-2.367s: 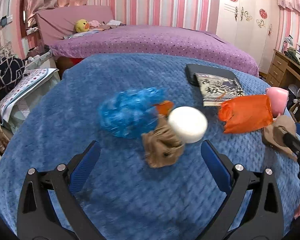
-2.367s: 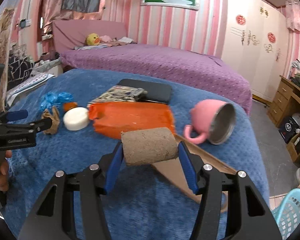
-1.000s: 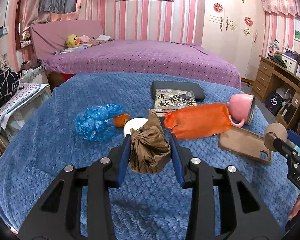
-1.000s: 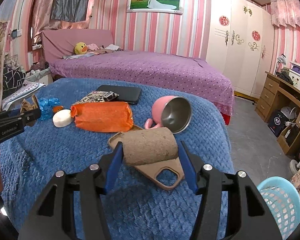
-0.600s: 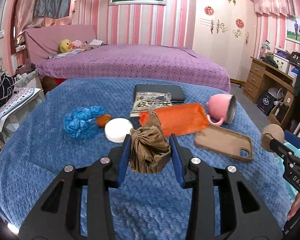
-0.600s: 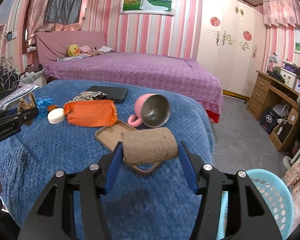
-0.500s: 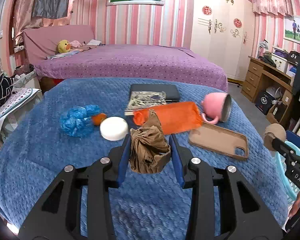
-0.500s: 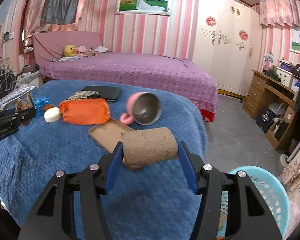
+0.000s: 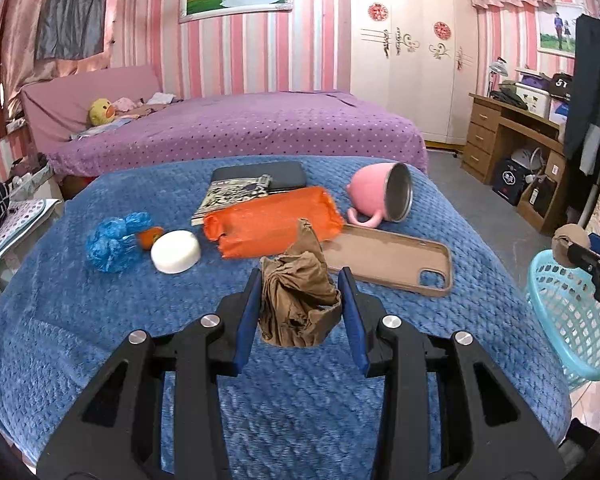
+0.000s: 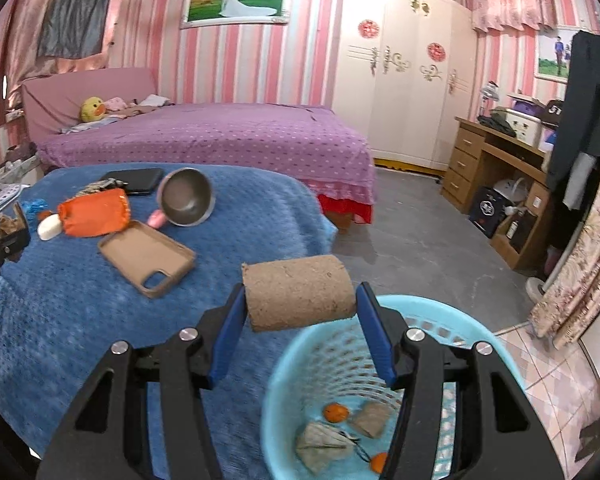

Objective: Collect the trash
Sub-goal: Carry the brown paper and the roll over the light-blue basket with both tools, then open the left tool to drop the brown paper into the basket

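The right gripper (image 10: pixel 300 312) is clenched end to end on a brown cardboard tube (image 10: pixel 298 292), its axis lying across the fingers so the blue pads press the two open ends, and it hangs over the near rim of the light-blue plastic basket (image 10: pixel 452 320) at about 5 o'clock in the right wrist view, probably so that letting go drops the tube straight in among the scraps already at the bottom. The left gripper (image 9: pixel 300 304) grasps a crumpled wad of brown paper (image 9: pixel 296 300), pinched at its sides and held clear above the blue quilted blanket (image 9: pixel 100 320), with the basket at 3 o'clock from it, so this piece looks next in line. On the blanket at 11 o'clock lie a blue crumpled plastic bag (image 9: pixel 114 240), a white round puck (image 9: pixel 175 251) and a small orange scrap (image 9: pixel 148 237), likely trash not yet collected
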`<action>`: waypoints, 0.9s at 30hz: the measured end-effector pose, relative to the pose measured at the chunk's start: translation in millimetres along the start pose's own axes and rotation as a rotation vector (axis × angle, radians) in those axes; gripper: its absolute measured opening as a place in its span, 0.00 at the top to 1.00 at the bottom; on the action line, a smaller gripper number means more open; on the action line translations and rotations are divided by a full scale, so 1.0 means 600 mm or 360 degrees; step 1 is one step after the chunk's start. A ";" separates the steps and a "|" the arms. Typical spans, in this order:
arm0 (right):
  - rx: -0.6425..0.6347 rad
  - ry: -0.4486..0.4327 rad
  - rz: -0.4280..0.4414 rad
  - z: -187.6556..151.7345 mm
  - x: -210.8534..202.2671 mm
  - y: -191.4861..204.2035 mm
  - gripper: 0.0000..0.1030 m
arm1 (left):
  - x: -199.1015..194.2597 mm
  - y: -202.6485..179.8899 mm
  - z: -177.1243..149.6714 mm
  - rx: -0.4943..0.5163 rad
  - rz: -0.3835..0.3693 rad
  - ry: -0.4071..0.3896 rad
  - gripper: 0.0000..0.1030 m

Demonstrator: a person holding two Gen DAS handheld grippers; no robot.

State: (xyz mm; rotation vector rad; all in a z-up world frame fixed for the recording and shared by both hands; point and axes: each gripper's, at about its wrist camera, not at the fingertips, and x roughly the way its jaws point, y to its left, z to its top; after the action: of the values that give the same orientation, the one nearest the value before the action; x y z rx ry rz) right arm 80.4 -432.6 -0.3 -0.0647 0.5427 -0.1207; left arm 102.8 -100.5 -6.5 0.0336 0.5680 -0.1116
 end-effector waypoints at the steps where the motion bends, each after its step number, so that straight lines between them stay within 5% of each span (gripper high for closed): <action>1: 0.0009 0.0002 -0.0013 -0.003 0.000 -0.012 0.46 | 0.001 -0.003 0.000 -0.0005 -0.0007 0.0005 0.64; 12: 0.0099 0.0000 -0.0070 -0.019 -0.006 -0.094 0.46 | 0.004 -0.078 0.009 0.0009 -0.0045 -0.0001 0.64; 27: 0.0152 0.0025 -0.0179 -0.054 -0.012 -0.178 0.46 | 0.010 -0.256 -0.032 0.0146 -0.0262 0.0059 0.64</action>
State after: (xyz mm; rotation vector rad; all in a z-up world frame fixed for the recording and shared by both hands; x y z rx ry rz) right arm 47.1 -538.4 -14.6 -0.0011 0.5481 -0.2570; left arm 79.9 -252.4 -25.8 0.0784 0.6020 -0.2979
